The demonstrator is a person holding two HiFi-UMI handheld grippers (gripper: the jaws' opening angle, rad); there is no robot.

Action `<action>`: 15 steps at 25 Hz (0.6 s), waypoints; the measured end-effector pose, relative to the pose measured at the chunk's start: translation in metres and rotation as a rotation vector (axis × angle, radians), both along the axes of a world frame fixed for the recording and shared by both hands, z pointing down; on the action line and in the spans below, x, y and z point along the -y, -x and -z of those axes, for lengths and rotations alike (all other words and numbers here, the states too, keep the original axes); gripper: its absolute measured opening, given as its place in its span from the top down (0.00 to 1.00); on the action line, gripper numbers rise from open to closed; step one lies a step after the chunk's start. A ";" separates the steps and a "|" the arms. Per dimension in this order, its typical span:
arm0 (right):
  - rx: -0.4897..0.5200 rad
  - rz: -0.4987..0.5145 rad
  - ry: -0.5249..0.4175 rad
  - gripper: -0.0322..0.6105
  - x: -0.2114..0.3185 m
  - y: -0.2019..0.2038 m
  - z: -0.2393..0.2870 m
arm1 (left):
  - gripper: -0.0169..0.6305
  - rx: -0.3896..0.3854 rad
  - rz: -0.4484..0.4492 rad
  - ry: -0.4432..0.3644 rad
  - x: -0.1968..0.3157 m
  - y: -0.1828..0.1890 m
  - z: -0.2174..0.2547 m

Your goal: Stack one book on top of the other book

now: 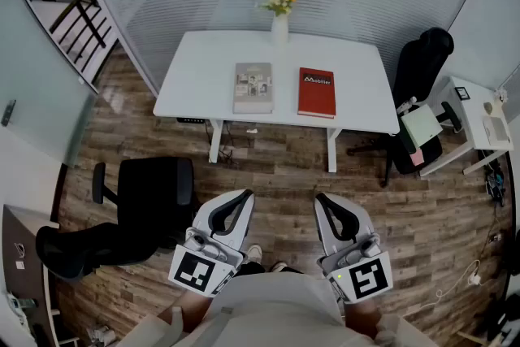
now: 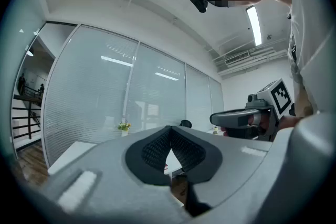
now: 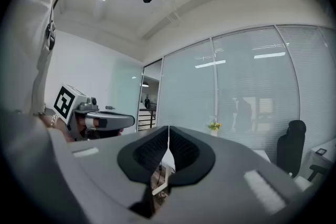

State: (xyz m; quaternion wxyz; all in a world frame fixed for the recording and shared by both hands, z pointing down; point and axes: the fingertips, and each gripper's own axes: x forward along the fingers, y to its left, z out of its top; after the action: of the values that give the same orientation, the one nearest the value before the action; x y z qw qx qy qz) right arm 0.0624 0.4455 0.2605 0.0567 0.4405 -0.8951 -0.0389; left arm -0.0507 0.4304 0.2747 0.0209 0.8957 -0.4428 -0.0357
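Observation:
Two books lie side by side on the white table (image 1: 203,65) in the head view: a grey book (image 1: 253,87) on the left and a red book (image 1: 317,92) on the right, a gap between them. My left gripper (image 1: 241,199) and right gripper (image 1: 325,202) are held close to my body, well short of the table, over the wooden floor. Both are shut with nothing between their jaws. In the left gripper view the left gripper (image 2: 170,131) has its tips touching, and the right gripper (image 3: 168,131) shows the same in its own view. Each view shows the other gripper beside it.
A vase of flowers (image 1: 279,16) stands at the table's far edge. A black office chair (image 1: 134,207) is on the floor at my left; another black chair (image 1: 422,69) and a small white side table (image 1: 467,122) stand at the right. Glass walls with blinds are behind the table.

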 end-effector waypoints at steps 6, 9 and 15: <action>0.014 -0.023 0.016 0.94 0.011 0.014 -0.004 | 0.97 -0.007 0.000 0.003 0.010 0.018 -0.002; 0.018 -0.026 0.009 0.94 0.014 0.025 -0.004 | 0.97 -0.007 -0.006 0.007 0.013 0.029 -0.005; 0.018 -0.042 -0.009 0.94 0.022 0.051 -0.004 | 0.97 -0.008 -0.027 0.003 0.021 0.053 -0.010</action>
State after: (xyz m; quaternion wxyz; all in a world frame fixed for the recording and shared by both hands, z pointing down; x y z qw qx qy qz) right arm 0.0116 0.4236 0.2643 0.0472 0.4597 -0.8860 -0.0379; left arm -0.1037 0.4092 0.2845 0.0246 0.9014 -0.4306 -0.0385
